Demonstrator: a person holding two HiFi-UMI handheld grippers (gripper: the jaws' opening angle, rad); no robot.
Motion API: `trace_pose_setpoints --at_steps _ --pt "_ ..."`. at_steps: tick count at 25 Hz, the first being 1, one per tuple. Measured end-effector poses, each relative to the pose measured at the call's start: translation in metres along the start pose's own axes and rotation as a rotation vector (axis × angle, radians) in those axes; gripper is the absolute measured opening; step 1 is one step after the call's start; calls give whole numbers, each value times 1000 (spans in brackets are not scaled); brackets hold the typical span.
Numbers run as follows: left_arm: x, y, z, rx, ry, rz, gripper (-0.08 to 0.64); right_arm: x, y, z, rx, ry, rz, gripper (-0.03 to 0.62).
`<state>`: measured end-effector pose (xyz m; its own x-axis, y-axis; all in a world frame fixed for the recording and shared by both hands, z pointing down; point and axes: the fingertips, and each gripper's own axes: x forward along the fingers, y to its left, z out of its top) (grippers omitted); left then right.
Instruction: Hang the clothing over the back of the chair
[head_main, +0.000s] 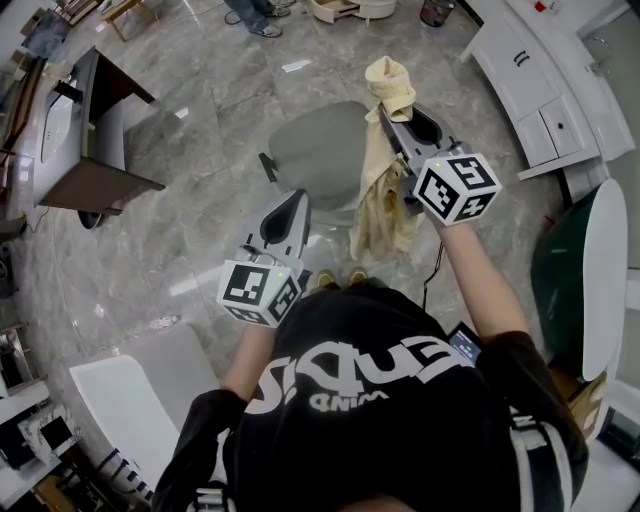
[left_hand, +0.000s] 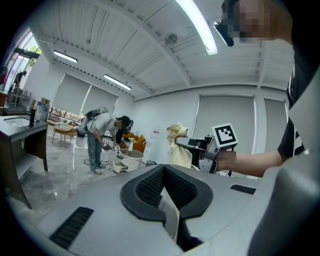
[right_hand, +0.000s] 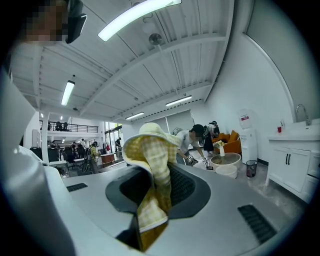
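One garment, the yellow checked clothing (head_main: 384, 195), is pinched in the right gripper (head_main: 386, 112). Its jaws are pressed onto a fold of the cloth. A bunched end is pushed up just past the fingertips, and the longer part hangs down behind and beneath them. The long axis of the cloth is thus roughly upright, in line with the drop from the jaws and across the level line they point along.

The grey chair (head_main: 318, 150) is seen below the jaws and off to their left, between the two grippers in the head view. It is not touched by the cloth, whose hanging edge lies just beside it. Which edge of the chair is its back cannot be told from above.

The right gripper is judged much the nearer to the job, so a carry leftward over the chair is called for.

The left gripper (head_main: 294, 200) is held apart from the cloth, its jaws only narrowly parted with nothing gripped.
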<state>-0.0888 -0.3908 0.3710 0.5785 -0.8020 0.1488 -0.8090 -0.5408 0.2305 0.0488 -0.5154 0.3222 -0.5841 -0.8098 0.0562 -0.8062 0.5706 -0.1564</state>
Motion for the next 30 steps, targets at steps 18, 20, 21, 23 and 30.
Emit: trace_pose_setpoints --at_steps 18,20,21,23,30 --pt "5 12 3 -8 -6 71 15 65 -35 -49 24 104 -6 89" --pt "4 13 3 -8 -8 80 15 66 -36 -54 24 112 -8 89" --pt "4 14 3 -9 -9 84 15 67 -36 -57 25 119 -10 89" --pt "3 14 2 -10 -10 88 15 68 -37 -66 32 137 -13 91" --pt "-3 17 4 -12 -14 100 15 71 -39 -92 23 232 -36 144"
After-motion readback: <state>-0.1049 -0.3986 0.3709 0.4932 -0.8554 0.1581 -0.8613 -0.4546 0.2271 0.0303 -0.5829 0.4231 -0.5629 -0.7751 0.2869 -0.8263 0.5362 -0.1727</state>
